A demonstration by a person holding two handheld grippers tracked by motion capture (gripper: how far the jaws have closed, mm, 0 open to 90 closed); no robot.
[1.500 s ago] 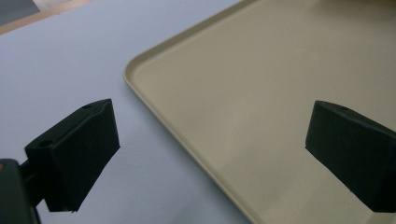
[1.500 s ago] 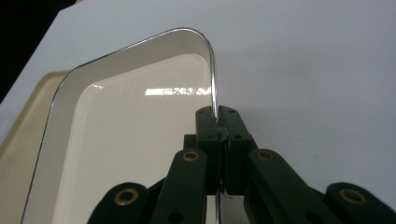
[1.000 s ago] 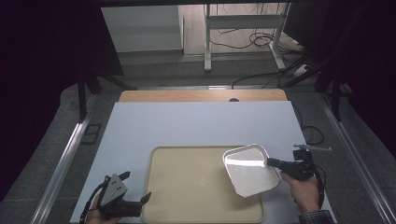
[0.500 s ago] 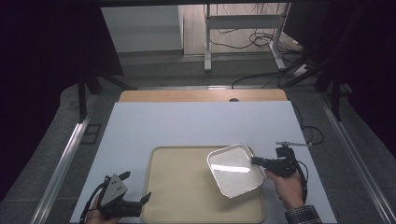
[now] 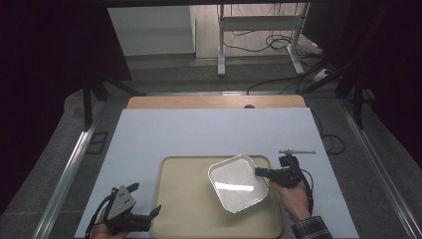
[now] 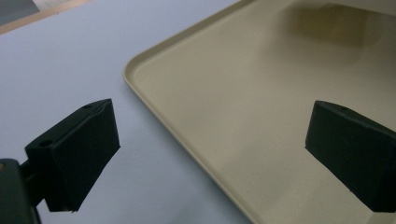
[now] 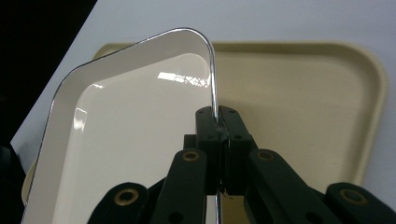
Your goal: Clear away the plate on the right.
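High view has the right gripper (image 5: 260,172) pinching the white dish (image 5: 238,182) by its rim, probably to keep it tilted over the beige tray's (image 5: 184,209) right half. Left gripper (image 5: 153,213) waits wide open at the tray's near-left corner.

**Free room around the beige tray**

The beige tray (image 5: 189,209) has its left half bare, so a gripper can pass there freely. Over its right half the white square dish (image 5: 236,183) is held tilted by the right gripper (image 5: 263,173), and this blocks the way. The left gripper (image 5: 149,215) stands at the tray's left edge with jaws apart. Behind the tray the pale blue table sheet (image 5: 209,132) is open.
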